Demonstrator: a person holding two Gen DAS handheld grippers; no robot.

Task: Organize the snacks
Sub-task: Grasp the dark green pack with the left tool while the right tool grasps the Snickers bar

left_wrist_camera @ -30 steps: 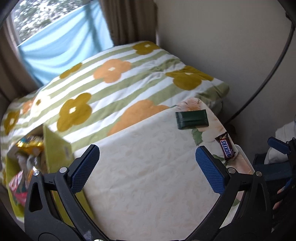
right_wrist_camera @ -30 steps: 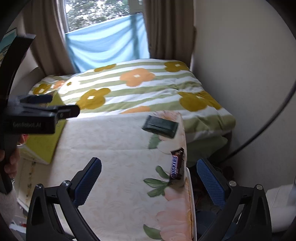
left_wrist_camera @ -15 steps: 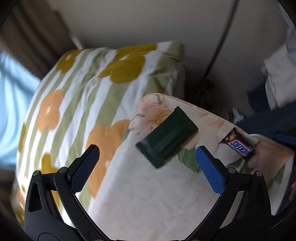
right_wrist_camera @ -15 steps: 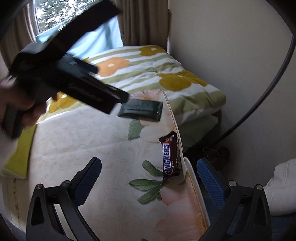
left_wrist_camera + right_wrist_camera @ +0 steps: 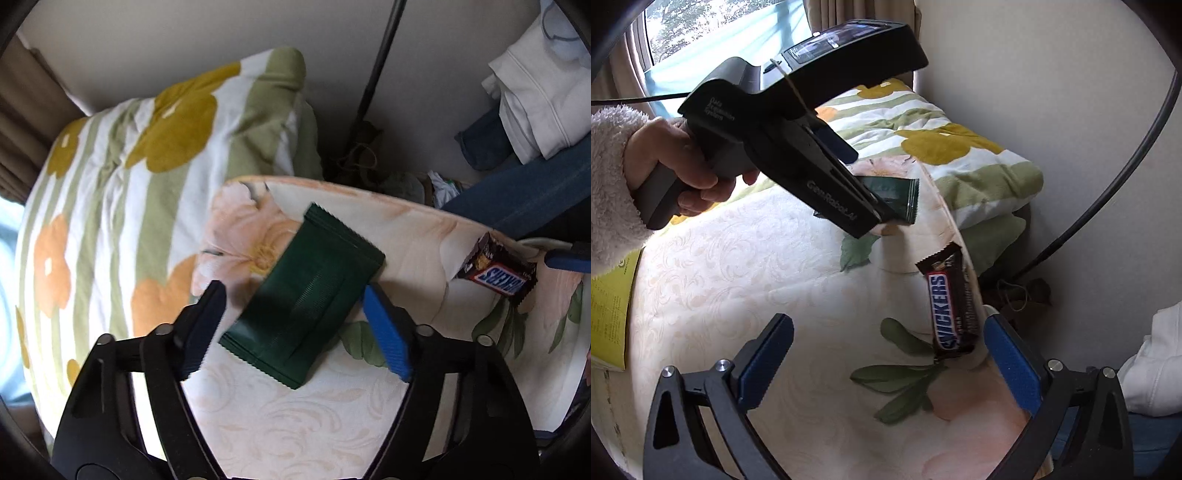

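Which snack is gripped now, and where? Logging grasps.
None yet. The left claw is closing around the green packet's long sides; the right claw is empty.

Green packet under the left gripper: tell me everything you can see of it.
The green packet is dark, flat, foil-like, with crimped zigzag ends and a ribbed centre seam. It lies diagonally on the floral cushion, near its far edge. The left gripper straddles it, jaws closing; its right pad looks at the packet's edge, the left one apart.
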